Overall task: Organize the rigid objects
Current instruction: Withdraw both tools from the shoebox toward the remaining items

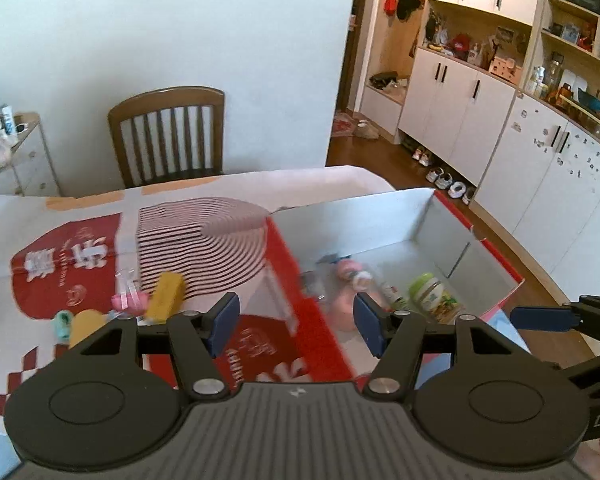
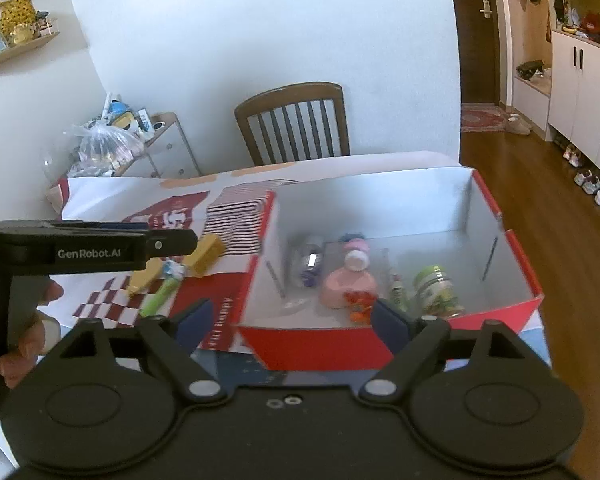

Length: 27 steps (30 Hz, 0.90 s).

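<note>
Both claws, left (image 1: 296,322) and right (image 2: 290,326), hang spread and empty before the red box (image 2: 316,346); loose yellow block (image 1: 165,295) waits left of it, best approached low and squarely.

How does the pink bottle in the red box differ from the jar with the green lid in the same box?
The pink bottle is opaque and wide at its base, with a narrow white-capped neck; the jar with the green lid is clear, straight-sided, and carries a printed label. The pink bottle looks bigger than the jar. The bottle lies near the middle of the red box, the jar toward its right wall. Both lie on their sides.
</note>
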{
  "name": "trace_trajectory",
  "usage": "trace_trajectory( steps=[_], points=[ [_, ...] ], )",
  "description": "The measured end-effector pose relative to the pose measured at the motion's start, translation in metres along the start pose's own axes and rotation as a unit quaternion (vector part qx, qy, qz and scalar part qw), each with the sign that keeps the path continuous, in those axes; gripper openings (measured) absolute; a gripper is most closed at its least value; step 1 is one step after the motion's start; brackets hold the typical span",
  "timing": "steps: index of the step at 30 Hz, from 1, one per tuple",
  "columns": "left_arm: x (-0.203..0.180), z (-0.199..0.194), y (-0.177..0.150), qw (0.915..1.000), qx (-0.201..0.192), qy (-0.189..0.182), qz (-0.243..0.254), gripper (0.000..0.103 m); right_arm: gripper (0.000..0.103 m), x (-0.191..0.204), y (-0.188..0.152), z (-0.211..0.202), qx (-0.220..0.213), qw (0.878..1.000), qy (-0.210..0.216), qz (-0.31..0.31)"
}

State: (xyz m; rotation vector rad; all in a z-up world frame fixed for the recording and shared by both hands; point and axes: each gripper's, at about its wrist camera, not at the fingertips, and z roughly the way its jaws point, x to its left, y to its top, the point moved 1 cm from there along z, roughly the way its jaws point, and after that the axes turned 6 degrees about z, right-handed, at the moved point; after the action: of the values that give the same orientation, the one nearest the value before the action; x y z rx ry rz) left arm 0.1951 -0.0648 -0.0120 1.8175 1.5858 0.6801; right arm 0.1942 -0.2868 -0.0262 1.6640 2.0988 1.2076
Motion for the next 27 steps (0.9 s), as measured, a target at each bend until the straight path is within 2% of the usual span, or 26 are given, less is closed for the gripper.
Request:
trace_trajectory(
  steps=[13, 17, 20, 24, 27],
  points=[
    [0.102, -0.044, -0.051, 0.9989, 0.001, 0.035, -0.032, 0.063, 0.097, 0.084, -0.012, 0.025, -0.012, 1.000, 0.019, -0.006],
    [0.131, -0.051, -0.061, 0.9975, -0.004, 0.054, -0.045, 0.077, 0.097, 0.104, -0.011, 0.040, -0.008, 1.000, 0.019, -0.015],
    [0.151, -0.052, -0.067, 0.9961, -0.005, 0.068, -0.056, 0.082, 0.097, 0.117, -0.010, 0.053, -0.004, 1.000, 0.018, -0.023],
    [0.175, -0.044, -0.077, 0.9933, -0.007, 0.096, -0.064, 0.082, 0.098, 0.130, -0.006, 0.074, 0.004, 0.999, 0.009, -0.041],
    [0.192, -0.031, -0.086, 0.9915, 0.003, 0.103, -0.079, 0.082, 0.099, 0.139, -0.002, 0.091, 0.010, 0.998, 0.001, -0.056]
  ],
)
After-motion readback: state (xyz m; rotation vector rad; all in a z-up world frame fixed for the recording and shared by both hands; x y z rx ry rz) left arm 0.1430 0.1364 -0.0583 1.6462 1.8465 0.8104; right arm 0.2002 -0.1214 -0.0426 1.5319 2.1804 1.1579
